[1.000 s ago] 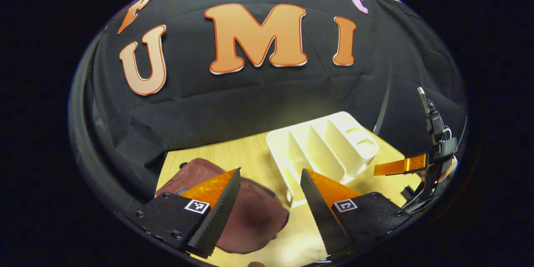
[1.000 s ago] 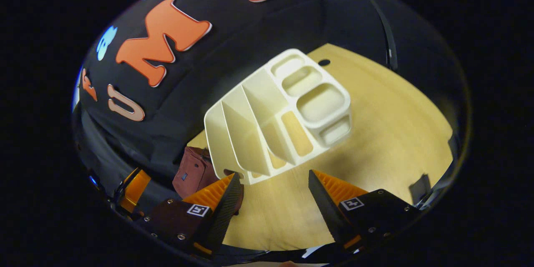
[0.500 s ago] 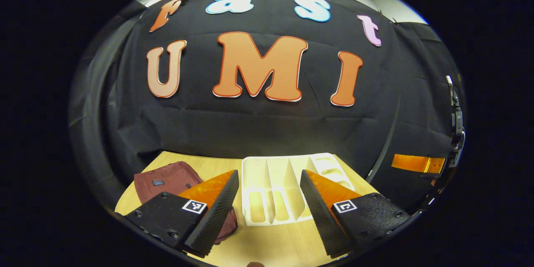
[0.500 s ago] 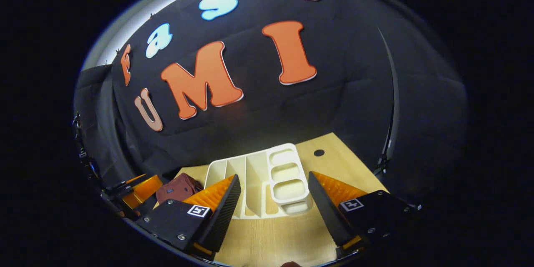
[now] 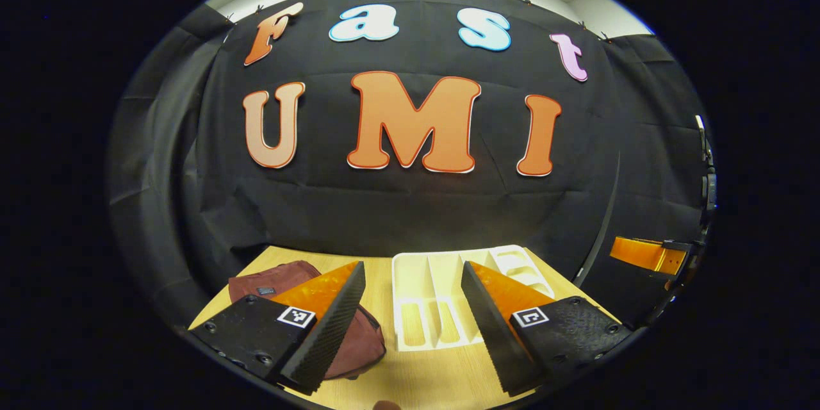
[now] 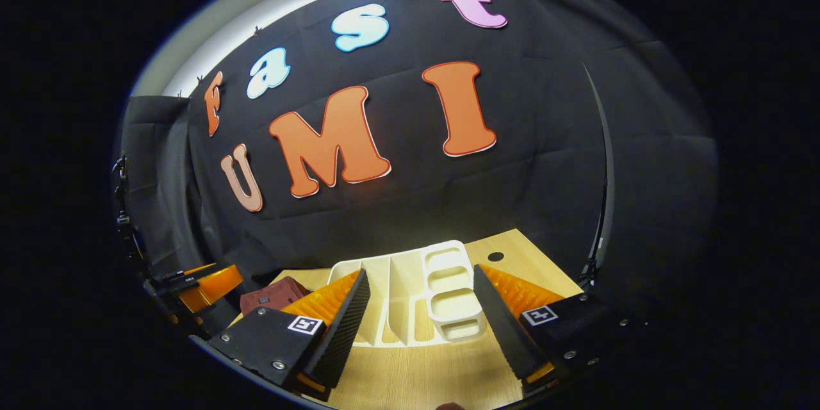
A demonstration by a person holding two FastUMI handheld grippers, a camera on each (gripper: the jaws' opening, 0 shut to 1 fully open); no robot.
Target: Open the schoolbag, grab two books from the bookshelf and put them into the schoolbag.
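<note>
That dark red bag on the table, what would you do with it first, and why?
Probably lower the left gripper toward the schoolbag to open it. The bag lies closed on the wooden table, both grippers are open and holding nothing, and the white bookshelf beside it appears to hold no books.

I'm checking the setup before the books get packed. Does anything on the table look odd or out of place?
Yes. The white bookshelf holds no books in the slots that show. The maroon schoolbag lies slumped beside it on the table.
</note>
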